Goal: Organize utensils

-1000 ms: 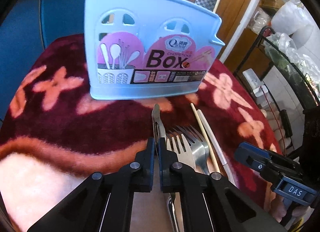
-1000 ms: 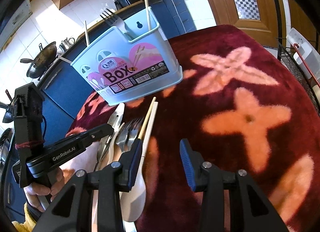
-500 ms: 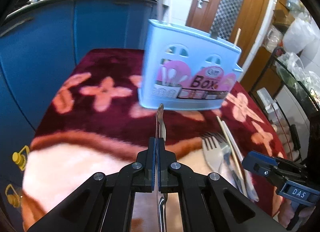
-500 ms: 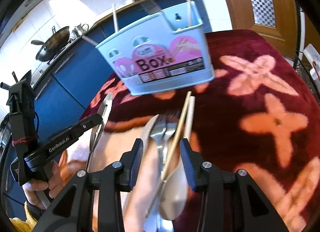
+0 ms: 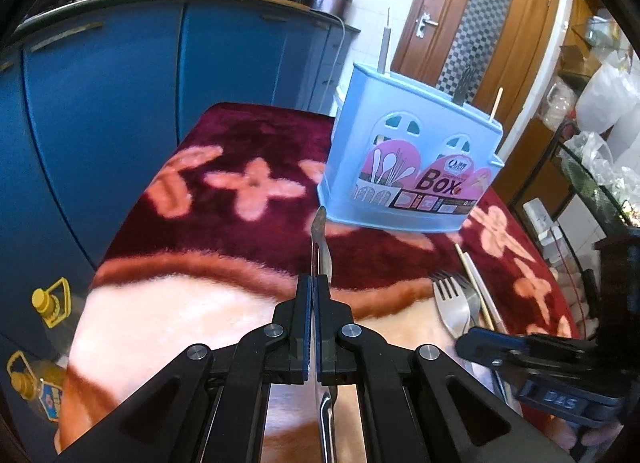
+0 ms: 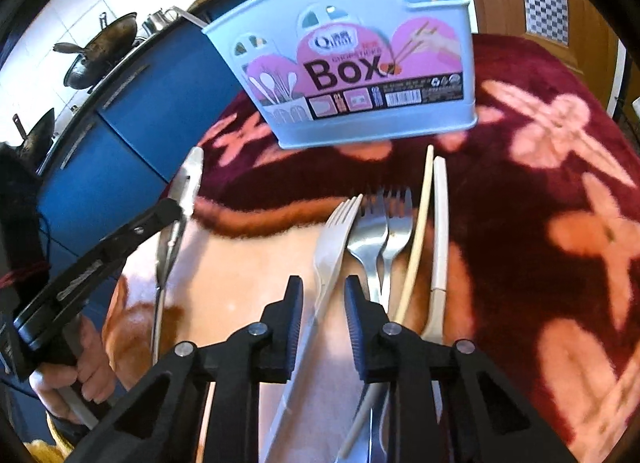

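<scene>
left wrist view: the left gripper [image 5: 314,295] is clamped tight on a metal utensil [image 5: 319,241], edge-on to the lens, so whether it's a spoon or a knife i can't tell. its tip pokes out ahead of the jaws, lifted clear of the red flowered blanket [image 5: 224,167]. the blue utensil box [image 5: 408,171] stands ahead and off to the right, with a fork and a couple of sticks already upright in it. more forks [image 5: 452,299] lie on the blanket at right, near the right gripper [image 5: 492,347].

right wrist view: the right gripper [image 6: 320,303] has its jaws apart, straddling a white plastic fork [image 6: 334,239], with no sign of a squeeze. beside it lie two metal forks [image 6: 380,231], a wooden chopstick [image 6: 420,223] and a white chopstick [image 6: 440,223], all packed close. the box [image 6: 360,75] sits just beyond them.

the risks as i read them: the held utensil is pinched on its thin edge, so it could swivel or slip on the way to the box and catch a rim. on the right, closing now could drag the neighbouring metal fork along, and the soft blanket may let it all sink.
</scene>
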Tool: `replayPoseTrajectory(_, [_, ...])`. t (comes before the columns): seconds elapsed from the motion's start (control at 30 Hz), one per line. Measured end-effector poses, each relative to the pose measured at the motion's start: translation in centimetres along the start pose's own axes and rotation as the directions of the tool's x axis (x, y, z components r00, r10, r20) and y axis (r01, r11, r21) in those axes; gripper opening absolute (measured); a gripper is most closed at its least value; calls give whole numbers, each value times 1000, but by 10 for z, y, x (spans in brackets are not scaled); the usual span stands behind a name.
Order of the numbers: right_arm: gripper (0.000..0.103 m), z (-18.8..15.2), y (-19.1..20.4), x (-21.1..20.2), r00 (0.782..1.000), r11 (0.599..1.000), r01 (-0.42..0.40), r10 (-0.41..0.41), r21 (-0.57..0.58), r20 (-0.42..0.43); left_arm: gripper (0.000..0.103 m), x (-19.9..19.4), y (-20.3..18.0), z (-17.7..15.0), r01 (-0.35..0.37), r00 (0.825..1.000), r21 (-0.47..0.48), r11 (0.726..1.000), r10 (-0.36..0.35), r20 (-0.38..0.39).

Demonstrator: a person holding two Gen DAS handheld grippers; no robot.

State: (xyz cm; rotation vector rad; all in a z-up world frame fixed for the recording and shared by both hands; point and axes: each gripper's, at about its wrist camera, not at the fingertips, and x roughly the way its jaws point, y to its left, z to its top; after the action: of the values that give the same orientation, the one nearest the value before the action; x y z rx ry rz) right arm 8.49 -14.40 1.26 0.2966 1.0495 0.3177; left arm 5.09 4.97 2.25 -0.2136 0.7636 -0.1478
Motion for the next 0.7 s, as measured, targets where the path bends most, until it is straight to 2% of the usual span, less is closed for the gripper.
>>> replayPoseTrajectory(0.13, [24,9,0,6,1000,1000,-4,4,-3,-5,1,-5,-1,1,21,1000,0,1000,-21,19])
replayPoseTrajectory(0.2, [20,12,0,9,1000,1000,-6,6,-4,-9,1,-8,-2,2,29,999,0,1000,-29,29])
replayPoseTrajectory(0.27, [9,14,0,11,1000,1000,-4,4,-7,-9,1,-10,-3,3,40,999,-5,999,-39,37])
replayPoseTrajectory(0.37, [7,13,-1,10,1000,1000,-24,24,-9,4,1,-15,-7,5,48,997,-4,999,-48,56])
replayPoseTrajectory(0.53, [6,6,-4,-9,994,996,-84,84,-3,75,1,-27,-13,8,64,994,6,998,-64,88])
replayPoseTrajectory(0.7, [6,3,-4,-39,979,995,-101,100,-5,180,1,-40,-20,12,90,988,12,996,-91,125])
